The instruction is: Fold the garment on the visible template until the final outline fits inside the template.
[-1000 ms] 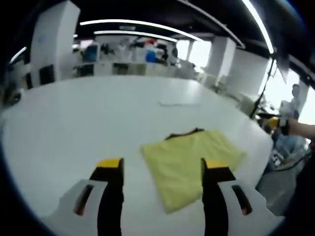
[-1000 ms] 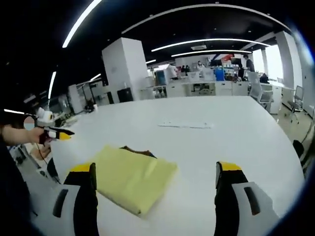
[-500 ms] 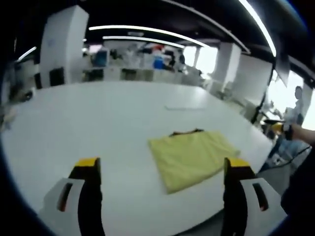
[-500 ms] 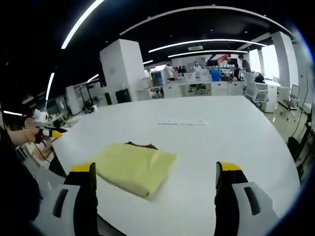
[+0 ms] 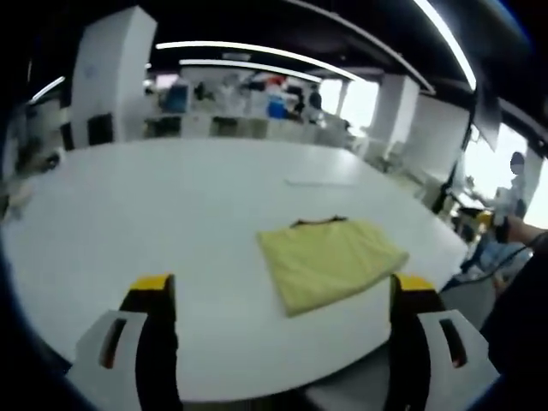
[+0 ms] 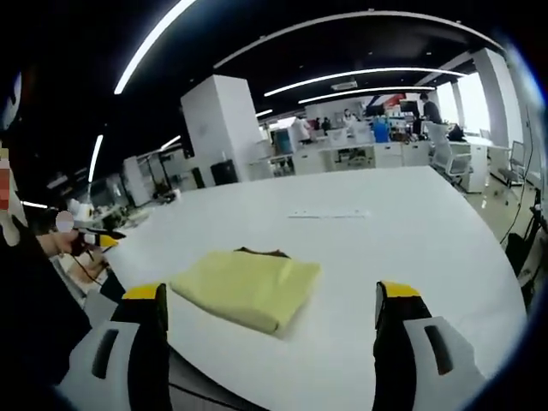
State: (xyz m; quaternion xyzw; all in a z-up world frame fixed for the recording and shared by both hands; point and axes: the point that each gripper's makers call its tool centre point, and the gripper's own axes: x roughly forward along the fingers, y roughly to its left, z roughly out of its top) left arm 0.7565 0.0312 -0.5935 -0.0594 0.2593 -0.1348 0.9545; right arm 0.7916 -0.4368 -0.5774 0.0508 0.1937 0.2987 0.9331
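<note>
A folded yellow garment lies flat on the white table, with a dark collar edge showing at its far side. In the right gripper view the same yellow garment sits left of centre on the table. My left gripper is open, held back over the table's near edge, nothing between its jaws. My right gripper is open too, pulled back from the cloth and empty. The left gripper appears small at the left of the right gripper view, in a person's hand.
A thin pale strip lies on the table beyond the garment, also seen as a strip. White pillars, desks and chairs stand behind. A person stands at the right. The table's near edge drops off below both grippers.
Both cameras have drawn back and up from the table, so the garment looks smaller and farther. The left jaws spread from half open to wide. The garment itself has not moved.
</note>
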